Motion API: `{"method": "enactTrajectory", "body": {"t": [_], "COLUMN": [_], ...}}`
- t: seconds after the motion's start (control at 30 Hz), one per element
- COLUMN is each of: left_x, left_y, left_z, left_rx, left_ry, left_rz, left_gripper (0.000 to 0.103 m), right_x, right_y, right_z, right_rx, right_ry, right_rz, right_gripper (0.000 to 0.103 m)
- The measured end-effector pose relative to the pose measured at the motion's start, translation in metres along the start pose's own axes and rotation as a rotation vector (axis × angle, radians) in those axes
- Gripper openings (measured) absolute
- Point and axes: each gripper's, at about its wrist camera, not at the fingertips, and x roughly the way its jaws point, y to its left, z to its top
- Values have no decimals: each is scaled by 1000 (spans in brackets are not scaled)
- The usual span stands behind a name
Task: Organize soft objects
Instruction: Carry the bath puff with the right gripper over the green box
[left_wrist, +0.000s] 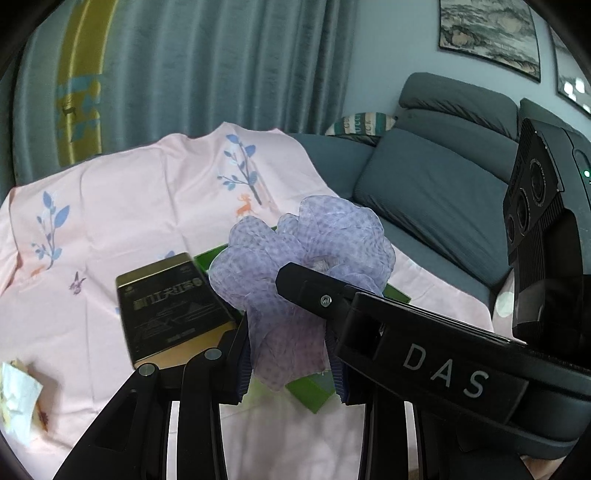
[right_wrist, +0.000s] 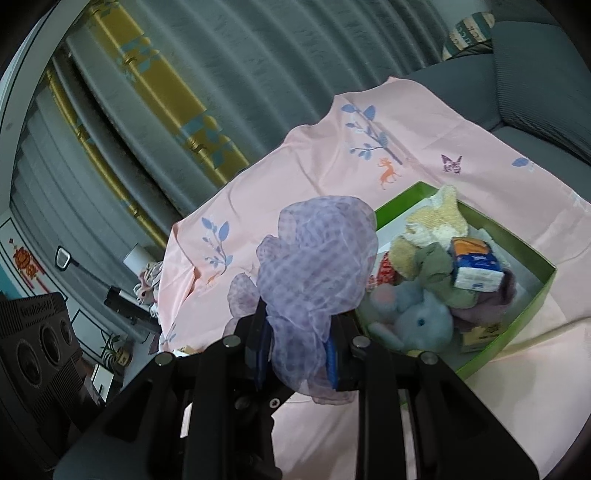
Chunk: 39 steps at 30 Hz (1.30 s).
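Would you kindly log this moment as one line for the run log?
left hand-held gripper: shut on purple scrunchie | right hand-held gripper: shut on purple scrunchie | green box: holds plush toys, beside | scrunchie not yet in box

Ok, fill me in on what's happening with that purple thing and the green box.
A person holds a gripper in each hand, and both the left gripper and right gripper are clamped on one purple mesh scrunchie. It hangs in the air beside the green box, which already holds soft toys and a tissue pack, on the pink cloth.
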Motion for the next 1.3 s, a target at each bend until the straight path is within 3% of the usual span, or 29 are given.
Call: {"method": "enactTrajectory", "body": {"t": [0.37, 0.63, 1.0, 1.3], "left_x": [27, 68, 136, 164], "left_y": [-9, -7, 1, 1], "left_z": [29, 52, 35, 26], "left_rx": [7, -26, -66, -79], "left_ry": [29, 68, 209, 275], "left_rz": [-44, -76, -73, -59], "left_gripper": [34, 34, 34, 34], "right_x": [6, 30, 77, 95], "right_y": [-19, -41, -95, -116], "right_z": [34, 66, 60, 52], "right_rx": [44, 50, 160, 223], "right_ry": [-8, 33, 137, 193], "right_rz": [-37, -90, -148, -185], "right_gripper": [26, 26, 26, 26]}}
